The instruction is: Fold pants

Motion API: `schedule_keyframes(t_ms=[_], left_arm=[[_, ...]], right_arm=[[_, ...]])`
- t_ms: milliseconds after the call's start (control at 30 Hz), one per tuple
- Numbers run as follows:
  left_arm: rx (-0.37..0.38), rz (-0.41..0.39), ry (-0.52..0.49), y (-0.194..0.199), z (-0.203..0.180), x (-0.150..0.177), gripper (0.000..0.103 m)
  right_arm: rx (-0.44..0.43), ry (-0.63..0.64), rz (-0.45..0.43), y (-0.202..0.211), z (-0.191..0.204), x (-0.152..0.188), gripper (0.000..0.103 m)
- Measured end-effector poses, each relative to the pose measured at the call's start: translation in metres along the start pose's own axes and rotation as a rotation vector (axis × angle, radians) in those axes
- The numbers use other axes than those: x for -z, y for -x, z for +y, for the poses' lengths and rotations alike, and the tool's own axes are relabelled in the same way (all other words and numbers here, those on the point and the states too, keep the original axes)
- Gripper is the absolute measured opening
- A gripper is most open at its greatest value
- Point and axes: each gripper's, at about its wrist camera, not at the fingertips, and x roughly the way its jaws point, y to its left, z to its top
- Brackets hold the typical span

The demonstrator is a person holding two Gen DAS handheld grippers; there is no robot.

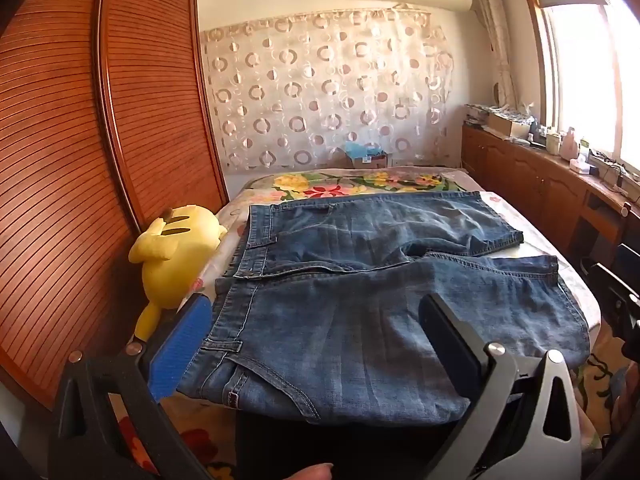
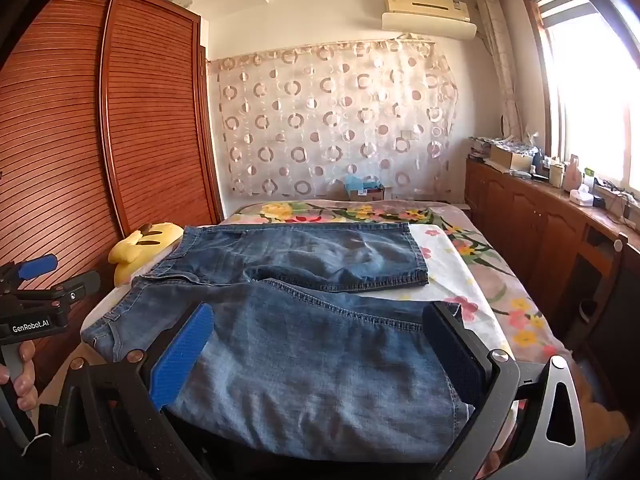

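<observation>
Blue denim pants (image 1: 360, 280) lie spread flat on the bed, waistband to the left, two legs running right; they also show in the right wrist view (image 2: 304, 312). The near leg hangs a little over the bed's front edge. My left gripper (image 1: 316, 320) is open and empty, hovering over the near waistband and hip area. My right gripper (image 2: 320, 332) is open and empty, hovering over the near leg further right. The left gripper also shows at the left edge of the right wrist view (image 2: 52, 276), held in a hand.
The bed has a floral sheet (image 2: 480, 264). A yellow plush toy (image 1: 176, 252) sits at the bed's left edge by the wooden louvred wardrobe (image 1: 80, 140). A wooden cabinet (image 1: 540, 184) with clutter runs along the right wall under the window. A box (image 1: 366, 156) stands behind the bed.
</observation>
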Motion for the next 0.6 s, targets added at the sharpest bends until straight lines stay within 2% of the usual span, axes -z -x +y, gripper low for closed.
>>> schedule_keyframes(t_ms=[600], left_arm=[[-0.011,0.007,-0.009,0.0013,-0.0006,0.004,0.103]], right_arm=[[0.008,-0.004,0.004,-0.001,-0.0012,0.0002,0.103]])
